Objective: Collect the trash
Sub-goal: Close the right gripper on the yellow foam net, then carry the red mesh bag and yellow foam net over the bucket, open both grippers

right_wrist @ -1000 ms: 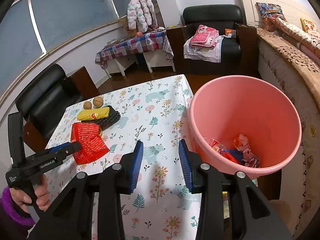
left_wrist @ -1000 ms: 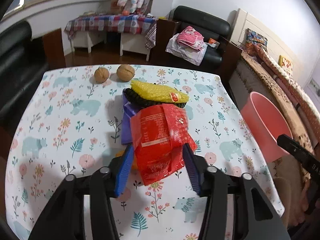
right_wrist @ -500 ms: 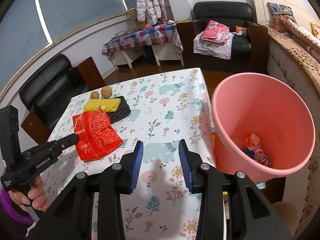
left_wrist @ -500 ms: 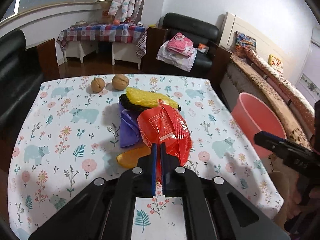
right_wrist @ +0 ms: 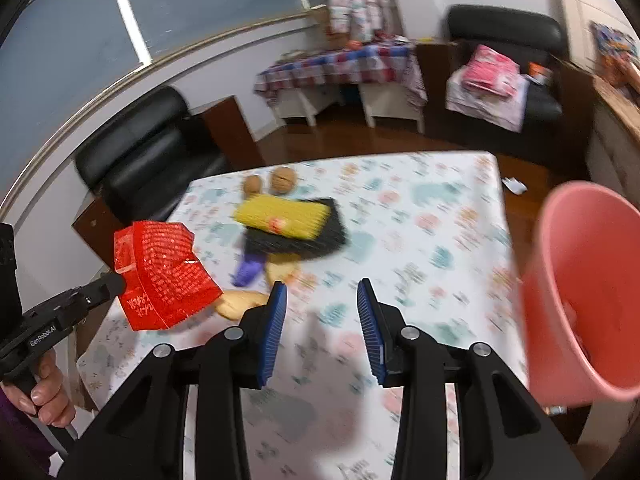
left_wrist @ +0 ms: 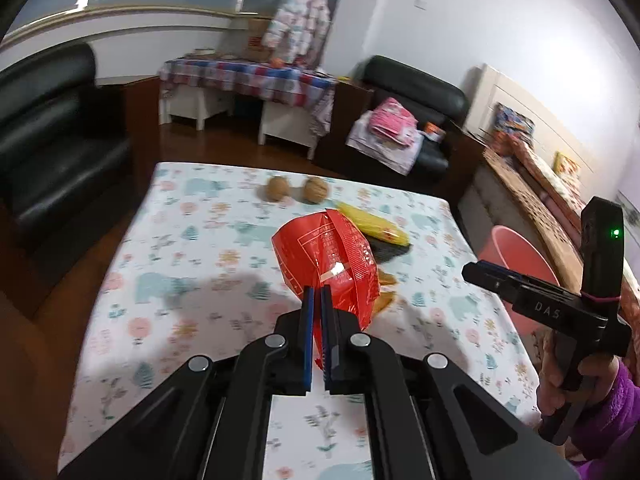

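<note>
My left gripper (left_wrist: 316, 294) is shut on the lower edge of a red plastic snack bag (left_wrist: 328, 256), which hangs lifted above the flowered tablecloth (left_wrist: 192, 264). The right wrist view shows the same red bag (right_wrist: 164, 272) at the left, clear of the table, on the left gripper (right_wrist: 114, 280). My right gripper (right_wrist: 322, 294) is open over the cloth with nothing between its blue pads. A pink bucket (right_wrist: 580, 280) stands off the table's right edge. On the table lie a yellow packet (right_wrist: 280, 216), a black mesh piece (right_wrist: 308, 242), a purple wrapper (right_wrist: 248, 270) and a yellowish peel (right_wrist: 240, 302).
Two walnuts (right_wrist: 284, 179) sit near the far edge of the table. A black sofa (right_wrist: 144, 152) stands to the left and a black armchair (right_wrist: 504, 52) with pink cloth behind. In the left wrist view a hand in a purple sleeve (left_wrist: 592, 412) holds the right gripper (left_wrist: 480, 270).
The left jaws closed on the red bag and lifted it off the pile, uncovering the purple wrapper and peel. The right gripper swung left, so the bucket now sits at the right edge.
</note>
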Demonstrator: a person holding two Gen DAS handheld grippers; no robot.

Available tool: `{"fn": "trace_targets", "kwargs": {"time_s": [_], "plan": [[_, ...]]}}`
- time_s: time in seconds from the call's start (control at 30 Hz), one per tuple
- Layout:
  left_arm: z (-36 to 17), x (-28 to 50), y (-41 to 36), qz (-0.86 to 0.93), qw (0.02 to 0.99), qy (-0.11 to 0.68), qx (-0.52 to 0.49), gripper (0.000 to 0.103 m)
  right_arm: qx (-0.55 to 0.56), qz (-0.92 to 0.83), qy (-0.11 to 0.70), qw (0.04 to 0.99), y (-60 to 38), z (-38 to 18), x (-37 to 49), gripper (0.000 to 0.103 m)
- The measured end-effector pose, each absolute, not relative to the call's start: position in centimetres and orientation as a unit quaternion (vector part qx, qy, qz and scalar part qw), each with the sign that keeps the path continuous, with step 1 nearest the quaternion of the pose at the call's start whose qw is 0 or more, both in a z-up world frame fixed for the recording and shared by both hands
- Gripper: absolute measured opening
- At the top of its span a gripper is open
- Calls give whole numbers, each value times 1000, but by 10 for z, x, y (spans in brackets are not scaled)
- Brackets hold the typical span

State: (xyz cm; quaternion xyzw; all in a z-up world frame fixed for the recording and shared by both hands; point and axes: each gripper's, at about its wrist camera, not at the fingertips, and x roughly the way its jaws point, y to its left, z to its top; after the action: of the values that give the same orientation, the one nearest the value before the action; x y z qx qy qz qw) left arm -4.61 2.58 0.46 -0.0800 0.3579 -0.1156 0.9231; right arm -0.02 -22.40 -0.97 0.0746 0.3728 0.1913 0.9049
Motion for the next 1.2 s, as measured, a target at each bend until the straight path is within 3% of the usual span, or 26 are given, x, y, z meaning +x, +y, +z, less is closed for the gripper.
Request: {"fn": "trace_targets", "kwargs": {"time_s": [0.4,0.7,0.9,1.2], "plan": [[9,-50,66,-80,927,349,-111,3,-15,238,386,891,-143,-11,63,38],[-2,-42,80,-72,920,364,-125,3,-4,229,423,877,-142,-38,86,37],[-5,-38,80,-74,919,367,-127,3,12,213,419,883,-156,-39,80,10],[-1,-41,75,-75,921,361,-125,3,85,219,396,888,-188,-14,60,9]]}}
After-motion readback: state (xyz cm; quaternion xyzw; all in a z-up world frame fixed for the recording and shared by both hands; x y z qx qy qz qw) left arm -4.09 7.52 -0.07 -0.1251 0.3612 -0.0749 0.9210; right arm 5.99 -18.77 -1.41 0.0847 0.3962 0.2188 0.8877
